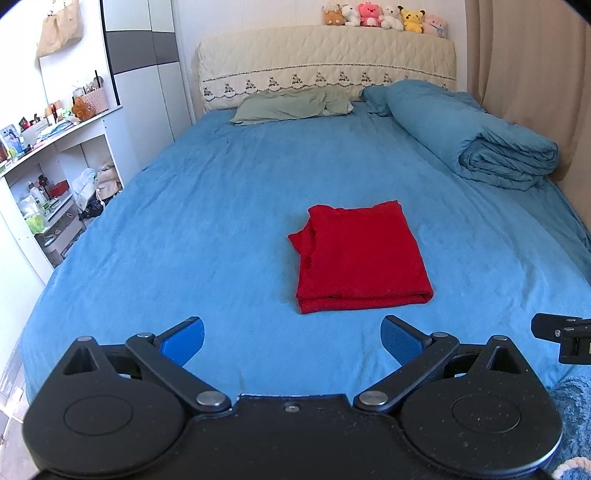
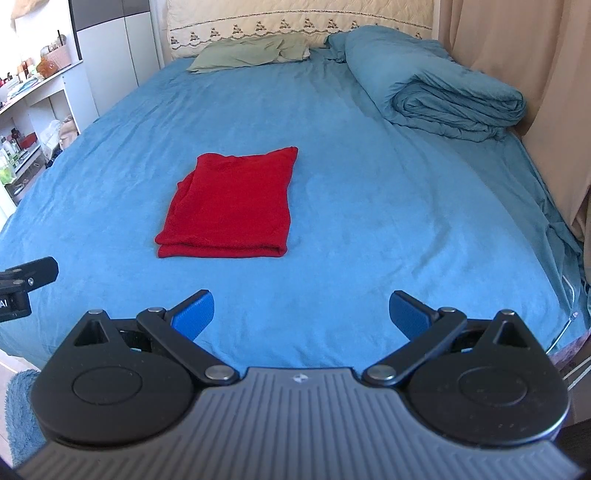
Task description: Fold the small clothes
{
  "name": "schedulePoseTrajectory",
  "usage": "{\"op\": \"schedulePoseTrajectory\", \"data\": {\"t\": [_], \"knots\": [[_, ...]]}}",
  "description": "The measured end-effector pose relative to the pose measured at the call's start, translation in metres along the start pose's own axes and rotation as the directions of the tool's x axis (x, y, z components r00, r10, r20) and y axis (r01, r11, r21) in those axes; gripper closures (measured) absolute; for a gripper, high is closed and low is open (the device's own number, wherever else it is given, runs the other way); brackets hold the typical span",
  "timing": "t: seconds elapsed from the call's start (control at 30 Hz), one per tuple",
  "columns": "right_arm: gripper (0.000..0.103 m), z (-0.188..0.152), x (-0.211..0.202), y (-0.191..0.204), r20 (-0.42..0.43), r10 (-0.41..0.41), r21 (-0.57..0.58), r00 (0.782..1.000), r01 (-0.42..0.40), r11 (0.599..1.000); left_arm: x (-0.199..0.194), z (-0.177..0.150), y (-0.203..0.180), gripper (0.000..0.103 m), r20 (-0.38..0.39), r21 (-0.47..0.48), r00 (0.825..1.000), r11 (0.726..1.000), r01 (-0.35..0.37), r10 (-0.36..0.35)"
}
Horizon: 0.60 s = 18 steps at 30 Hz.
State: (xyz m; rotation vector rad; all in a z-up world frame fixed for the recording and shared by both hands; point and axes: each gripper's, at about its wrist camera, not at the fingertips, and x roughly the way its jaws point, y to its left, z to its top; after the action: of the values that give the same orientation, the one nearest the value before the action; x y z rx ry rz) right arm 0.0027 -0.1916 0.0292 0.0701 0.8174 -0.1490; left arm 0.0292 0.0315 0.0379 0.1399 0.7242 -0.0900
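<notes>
A red garment (image 1: 360, 254) lies folded into a neat rectangle on the blue bedsheet (image 1: 192, 221), a sleeve edge sticking out at its left side. It also shows in the right wrist view (image 2: 231, 206), left of centre. My left gripper (image 1: 291, 339) is open and empty, hovering near the bed's front edge, short of the garment. My right gripper (image 2: 301, 314) is open and empty, also near the front edge, to the right of the garment. Part of the right gripper shows at the left wrist view's right edge (image 1: 561, 338).
A folded blue duvet (image 1: 472, 133) lies at the back right beside a beige curtain (image 1: 535, 59). A green pillow (image 1: 295, 105) sits at the quilted headboard (image 1: 325, 55), with plush toys (image 1: 384, 16) on top. White cluttered shelves (image 1: 48, 177) stand left of the bed.
</notes>
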Motion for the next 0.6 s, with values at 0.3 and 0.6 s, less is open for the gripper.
{"op": "schedulePoseTrajectory", "data": {"t": [0.3, 0.6], "knots": [[0.0, -0.0002, -0.002, -0.0016, 0.003, -0.003, -0.001, 1.0, 0.003, 1.0, -0.0034, 0.0039, 0.0008, 0.0, 0.015, 0.004, 1.0, 1.0, -0.003, 0.003], [0.0, 0.0003, -0.0029, -0.0032, 0.003, -0.004, 0.001, 1.0, 0.004, 1.0, -0.0051, 0.0039, -0.0028, 0.0, 0.017, 0.005, 1.0, 1.0, -0.005, 0.005]]}}
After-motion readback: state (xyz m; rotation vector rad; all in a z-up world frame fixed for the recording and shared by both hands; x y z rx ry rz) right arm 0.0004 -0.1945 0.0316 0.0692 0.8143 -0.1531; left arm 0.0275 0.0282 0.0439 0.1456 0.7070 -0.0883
